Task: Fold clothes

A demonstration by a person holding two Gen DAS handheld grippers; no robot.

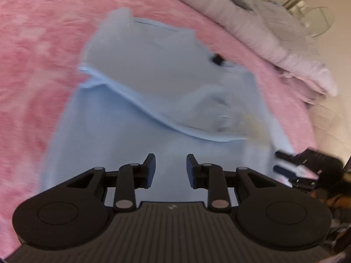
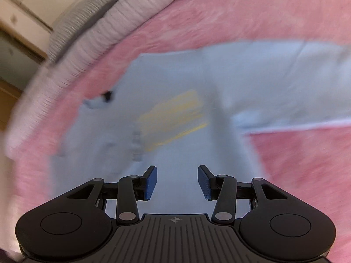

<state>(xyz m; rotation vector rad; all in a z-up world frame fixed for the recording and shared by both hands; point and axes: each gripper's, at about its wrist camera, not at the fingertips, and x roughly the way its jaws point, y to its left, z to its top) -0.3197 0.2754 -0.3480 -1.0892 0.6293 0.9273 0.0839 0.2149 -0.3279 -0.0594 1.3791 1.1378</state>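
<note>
A light blue T-shirt [image 1: 136,131] lies on a pink fluffy blanket [image 1: 37,50], one side folded over its body along a slanting edge. A small black tag [image 1: 217,59] shows near its far edge. In the right wrist view the same shirt [image 2: 175,100] spreads out with a yellow print [image 2: 175,116] and one sleeve [image 2: 285,83] stretched to the right. My left gripper [image 1: 171,164] hovers open over the shirt's near part, nothing between its fingers. My right gripper [image 2: 177,175] is open above the shirt too; it also appears at the left view's right edge [image 1: 291,164]. Both views are motion-blurred.
A grey-and-white ribbed quilt [image 1: 252,32] is bunched along the blanket's far edge, also seen in the right wrist view [image 2: 94,28]. Pale cabinets [image 2: 28,6] stand behind it. Bare pink blanket [image 2: 307,157] lies to the right of the shirt.
</note>
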